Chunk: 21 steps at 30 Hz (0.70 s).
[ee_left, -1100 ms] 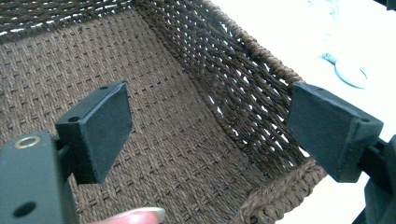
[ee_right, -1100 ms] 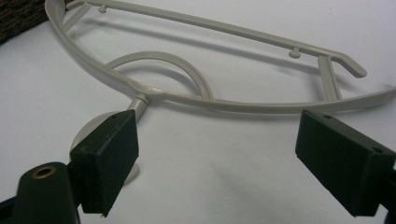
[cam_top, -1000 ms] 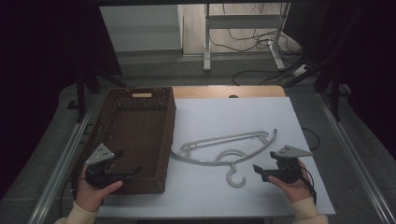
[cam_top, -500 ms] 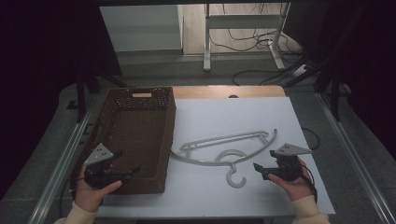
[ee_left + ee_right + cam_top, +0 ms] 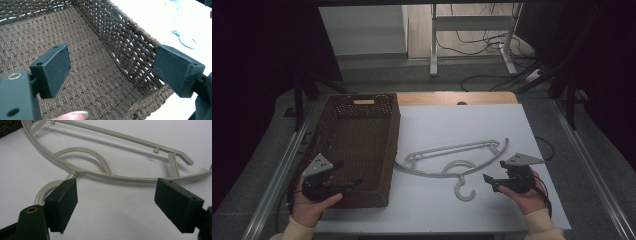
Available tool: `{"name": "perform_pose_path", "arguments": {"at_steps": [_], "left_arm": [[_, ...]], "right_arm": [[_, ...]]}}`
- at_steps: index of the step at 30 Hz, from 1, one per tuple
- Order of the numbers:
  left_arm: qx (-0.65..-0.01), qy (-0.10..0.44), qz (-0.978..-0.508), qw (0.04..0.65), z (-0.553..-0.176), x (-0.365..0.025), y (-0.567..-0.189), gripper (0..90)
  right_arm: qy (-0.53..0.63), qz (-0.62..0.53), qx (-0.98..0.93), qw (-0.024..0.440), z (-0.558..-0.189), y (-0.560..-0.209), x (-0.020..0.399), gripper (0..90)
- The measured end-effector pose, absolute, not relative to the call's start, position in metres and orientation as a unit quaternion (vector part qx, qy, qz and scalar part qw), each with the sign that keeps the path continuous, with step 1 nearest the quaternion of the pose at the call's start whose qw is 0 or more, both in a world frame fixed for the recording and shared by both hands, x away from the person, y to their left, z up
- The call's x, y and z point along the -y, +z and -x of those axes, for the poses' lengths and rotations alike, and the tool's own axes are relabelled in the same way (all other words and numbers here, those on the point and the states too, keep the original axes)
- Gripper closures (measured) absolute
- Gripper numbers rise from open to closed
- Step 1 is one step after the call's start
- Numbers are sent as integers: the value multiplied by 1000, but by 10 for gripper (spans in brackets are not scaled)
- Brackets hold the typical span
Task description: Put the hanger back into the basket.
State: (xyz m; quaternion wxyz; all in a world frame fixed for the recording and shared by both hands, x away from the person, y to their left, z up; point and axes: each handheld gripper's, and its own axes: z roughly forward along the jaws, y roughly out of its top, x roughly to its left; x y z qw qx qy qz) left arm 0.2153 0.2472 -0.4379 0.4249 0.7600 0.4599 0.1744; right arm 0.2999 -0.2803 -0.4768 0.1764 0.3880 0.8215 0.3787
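A pale grey plastic clothes hanger (image 5: 452, 159) lies flat on the white table top (image 5: 462, 125), hook toward the near edge. A dark brown wicker basket (image 5: 357, 145) stands at the left, nothing inside it. My left gripper (image 5: 354, 182) is held open over the basket's near right corner, its jaws wide apart above the woven floor (image 5: 95, 75). My right gripper (image 5: 488, 180) is open just right of the hanger's hook (image 5: 464, 191). The hanger (image 5: 112, 170) lies just beyond its spread jaws, which hold nothing.
The table's wooden far edge (image 5: 452, 97) runs behind the white surface. Metal rails (image 5: 282, 165) flank the table on both sides. Cables (image 5: 492, 82) and a desk frame (image 5: 472, 45) stand on the floor beyond. A bare stretch of white table lies between hanger and near edge.
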Motion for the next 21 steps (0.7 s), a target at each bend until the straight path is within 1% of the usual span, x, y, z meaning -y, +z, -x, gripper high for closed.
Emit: {"name": "perform_pose_path", "arguments": {"at_steps": [9,21], "left_arm": [[-460,174,-760,425,-216,-247,-438,145],[-457,173,-762,425,-216,-246,-437,145]], "right_arm": [[371,-389,-825,177,-305,-472,276,212],[353,-371,-843,164,-327,-462,255,220]]}}
